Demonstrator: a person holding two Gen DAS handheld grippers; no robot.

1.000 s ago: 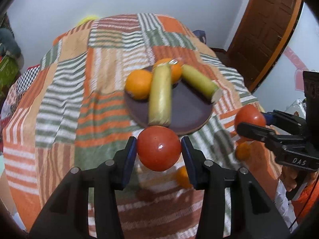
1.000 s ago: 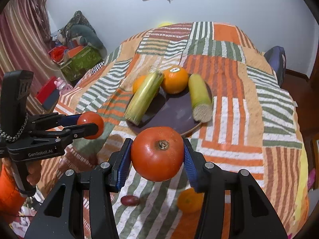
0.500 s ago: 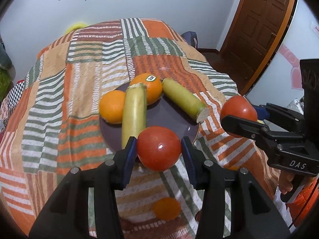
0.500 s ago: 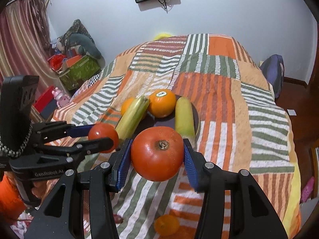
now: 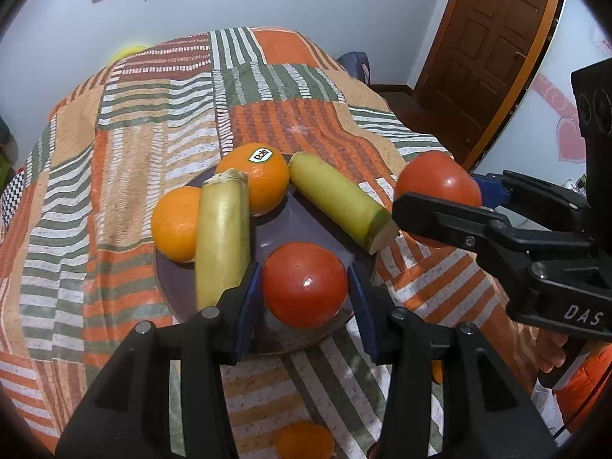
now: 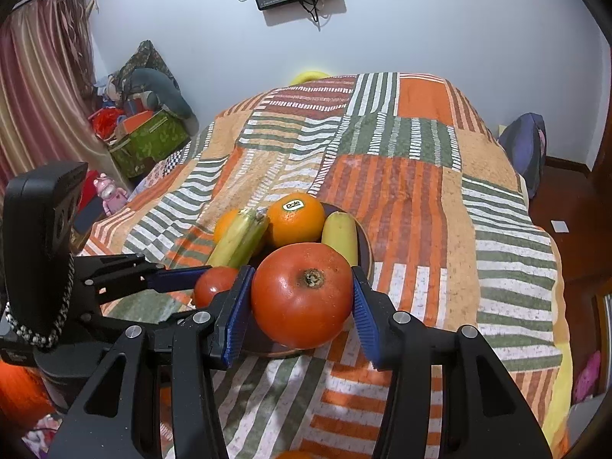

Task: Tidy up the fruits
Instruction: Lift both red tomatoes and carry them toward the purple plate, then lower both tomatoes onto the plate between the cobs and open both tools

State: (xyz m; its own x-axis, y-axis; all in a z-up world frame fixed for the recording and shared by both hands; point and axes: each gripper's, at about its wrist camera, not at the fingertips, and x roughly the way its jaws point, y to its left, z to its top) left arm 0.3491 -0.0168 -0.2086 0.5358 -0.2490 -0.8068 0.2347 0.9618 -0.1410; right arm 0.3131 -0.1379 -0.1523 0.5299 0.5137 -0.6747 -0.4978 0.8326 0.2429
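You had a red tomato in each gripper. Your left gripper (image 5: 305,294) squeezed the left tomato (image 5: 304,284) between its blue pads, just over the near part of the dark plate (image 5: 306,225). Your right gripper (image 6: 302,306) squeezed the right tomato (image 6: 302,293), stem end toward the camera, near the plate's edge.

A ripe tomato is probably soft and smooth — squeeze too hard and the skin could split, squeeze too little and it could slip. The pads sat on the round sides at the widest part, and that looked like the best place to hold. It would likely roll when set down.

The plate was crowded. Two oranges, the stickered orange (image 5: 254,179) and the plain orange (image 5: 176,223), touched a long yellow-green piece (image 5: 222,237). Another long piece (image 5: 338,201) poked over the far rim. Only the near middle was bare — room for one tomato, maybe two. A small orange fruit (image 5: 305,440) lay on the striped bedspread (image 5: 126,168) near you.
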